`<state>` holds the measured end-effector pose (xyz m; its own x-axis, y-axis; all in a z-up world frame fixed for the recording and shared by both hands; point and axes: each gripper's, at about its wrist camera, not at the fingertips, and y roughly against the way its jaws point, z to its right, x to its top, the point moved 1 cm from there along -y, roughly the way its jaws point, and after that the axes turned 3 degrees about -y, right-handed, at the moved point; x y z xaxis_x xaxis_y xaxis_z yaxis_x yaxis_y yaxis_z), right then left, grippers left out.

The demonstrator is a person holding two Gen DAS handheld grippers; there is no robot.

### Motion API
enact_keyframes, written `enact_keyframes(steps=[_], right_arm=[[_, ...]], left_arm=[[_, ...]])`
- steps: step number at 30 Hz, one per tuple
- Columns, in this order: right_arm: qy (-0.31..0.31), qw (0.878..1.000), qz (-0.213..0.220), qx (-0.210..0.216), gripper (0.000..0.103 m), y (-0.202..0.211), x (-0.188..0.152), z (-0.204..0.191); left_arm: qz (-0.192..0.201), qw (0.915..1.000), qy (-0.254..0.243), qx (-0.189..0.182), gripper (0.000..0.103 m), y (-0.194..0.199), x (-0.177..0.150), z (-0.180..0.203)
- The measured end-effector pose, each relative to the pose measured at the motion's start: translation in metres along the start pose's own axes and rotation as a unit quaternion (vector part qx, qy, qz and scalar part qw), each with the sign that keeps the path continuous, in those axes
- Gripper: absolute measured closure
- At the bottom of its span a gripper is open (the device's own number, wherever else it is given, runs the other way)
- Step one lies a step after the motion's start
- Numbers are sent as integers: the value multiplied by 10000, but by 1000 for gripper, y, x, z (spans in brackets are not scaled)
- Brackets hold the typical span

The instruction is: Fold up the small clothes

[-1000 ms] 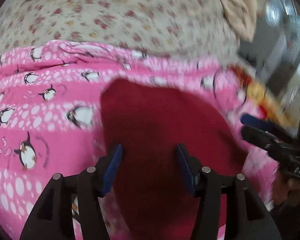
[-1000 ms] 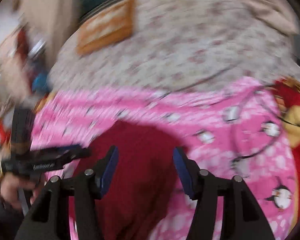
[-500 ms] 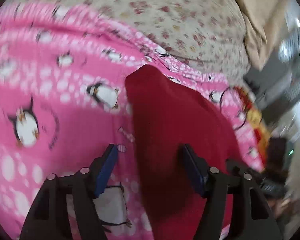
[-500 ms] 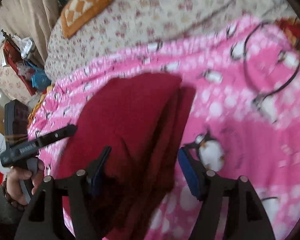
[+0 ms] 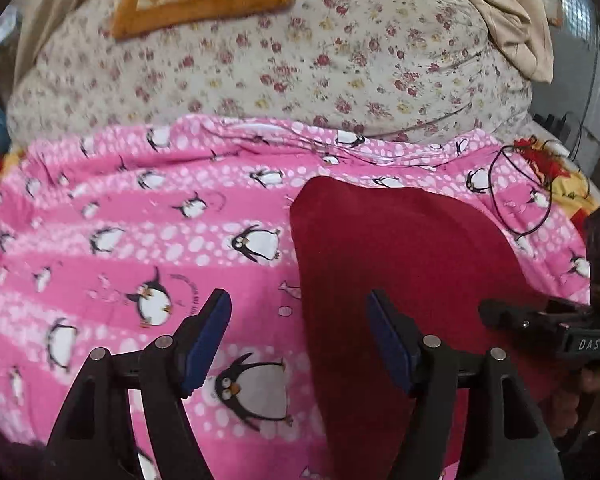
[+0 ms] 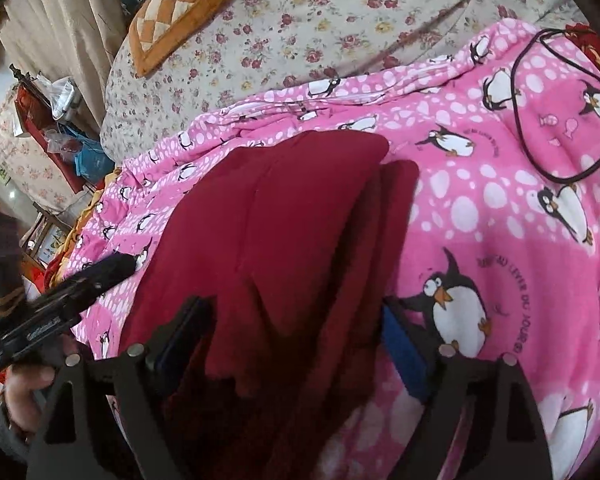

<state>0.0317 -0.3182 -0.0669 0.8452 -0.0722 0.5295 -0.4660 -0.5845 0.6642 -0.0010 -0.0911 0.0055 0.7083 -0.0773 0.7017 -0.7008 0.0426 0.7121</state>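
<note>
Red garment [image 6: 284, 216], folded, on pink blanket [image 6: 480, 200]

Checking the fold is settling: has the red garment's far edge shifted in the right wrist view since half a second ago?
Yes. The red garment now ends farther short of the pink blanket's far hem.

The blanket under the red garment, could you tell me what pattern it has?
The blanket is pink with white spots and black-and-white penguins, clearest in the right wrist view.

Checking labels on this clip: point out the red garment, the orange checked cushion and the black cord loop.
red garment [image 5: 400, 248], left wrist view, flat top layer.
orange checked cushion [image 6: 176, 12], right wrist view, checked centre.
black cord loop [image 6: 518, 120], right wrist view, left strand.
</note>
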Motion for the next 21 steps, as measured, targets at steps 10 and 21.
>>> enact_keyframes(steps=[10, 21], right_arm=[[224, 9997, -25, 19, 1, -7, -1, -6], [235, 9997, -19, 18, 1, -7, -2, -5]], left_arm=[[92, 9998, -69, 162, 42, 10, -8, -4], [24, 9998, -77, 176, 42, 7, -12, -4]])
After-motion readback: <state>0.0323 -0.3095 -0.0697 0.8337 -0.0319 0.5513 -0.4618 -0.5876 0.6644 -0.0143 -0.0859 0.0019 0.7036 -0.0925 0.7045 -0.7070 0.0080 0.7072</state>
